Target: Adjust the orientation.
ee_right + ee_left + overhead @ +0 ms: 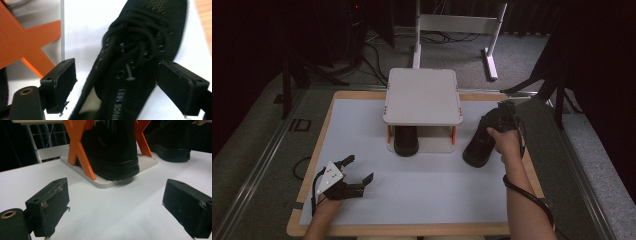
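Right gripper (116, 85) hung above the loose black shoe (479, 142), jaws spread wide astride its laces, gripping nothing, likely lined up to grasp it beside the rack (423, 95). Left gripper (354, 175) rested agape, empty, facing the shelved shoe (112, 152).

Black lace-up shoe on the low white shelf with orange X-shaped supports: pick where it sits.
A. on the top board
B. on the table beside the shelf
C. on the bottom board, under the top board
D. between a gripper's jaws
C: the black lace-up shoe stands on the bottom board beneath the top board of the low white shelf, between the orange X-shaped supports.
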Motion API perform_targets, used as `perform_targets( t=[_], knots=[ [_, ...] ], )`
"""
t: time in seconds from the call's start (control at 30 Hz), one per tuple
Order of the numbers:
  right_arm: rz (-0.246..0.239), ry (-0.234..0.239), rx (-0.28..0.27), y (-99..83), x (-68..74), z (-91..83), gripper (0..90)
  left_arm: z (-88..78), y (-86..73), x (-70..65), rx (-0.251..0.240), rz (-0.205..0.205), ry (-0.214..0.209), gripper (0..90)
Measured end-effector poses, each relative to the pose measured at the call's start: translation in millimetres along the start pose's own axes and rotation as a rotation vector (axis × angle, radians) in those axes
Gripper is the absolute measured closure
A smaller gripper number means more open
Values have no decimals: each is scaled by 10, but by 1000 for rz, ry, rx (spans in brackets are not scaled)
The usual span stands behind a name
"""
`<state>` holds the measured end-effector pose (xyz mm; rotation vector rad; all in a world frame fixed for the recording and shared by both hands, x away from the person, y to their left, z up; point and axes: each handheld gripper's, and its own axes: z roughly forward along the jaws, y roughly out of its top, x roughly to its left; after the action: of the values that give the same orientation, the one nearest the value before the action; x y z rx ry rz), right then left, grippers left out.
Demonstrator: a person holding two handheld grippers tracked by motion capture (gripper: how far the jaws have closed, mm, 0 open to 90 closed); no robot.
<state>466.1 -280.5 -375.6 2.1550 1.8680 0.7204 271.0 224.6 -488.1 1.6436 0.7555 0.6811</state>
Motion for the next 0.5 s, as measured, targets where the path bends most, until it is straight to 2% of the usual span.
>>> perform_targets(
  t=[0.1, 0.13, 0.17, 0.23, 0.27, 0.3, 0.33, 0.37, 0.5],
  knots=[
    [13, -4, 14, 1, 40, 63, 174, -6, -3, -5, -8, 2, 1, 75],
    [5, -45, 25, -9, 58, 103, 216, -8, -4, -8, -8, 4, 0, 75],
    [5, -45, 25, -9, 58, 103, 216, -8, -4, -8, -8, 4, 0, 75],
    [-2, -94, 32, -23, 79, 150, 313, -6, -3, -10, -5, 9, -1, 75],
    [3, -101, 30, -27, 72, 160, 334, -7, -4, -10, -7, 8, -2, 75],
    [3, -101, 30, -27, 72, 160, 334, -7, -4, -10, -7, 8, -2, 75],
    [37, -88, 26, -30, 39, 168, 392, -11, -7, -11, -12, 5, -1, 75],
    [44, -82, 32, -30, 30, 177, 421, -11, -7, -11, -12, 5, -1, 75],
    [43, -77, 41, -33, 23, 177, 490, -10, -7, -9, -11, 5, 0, 75]
  ],
)
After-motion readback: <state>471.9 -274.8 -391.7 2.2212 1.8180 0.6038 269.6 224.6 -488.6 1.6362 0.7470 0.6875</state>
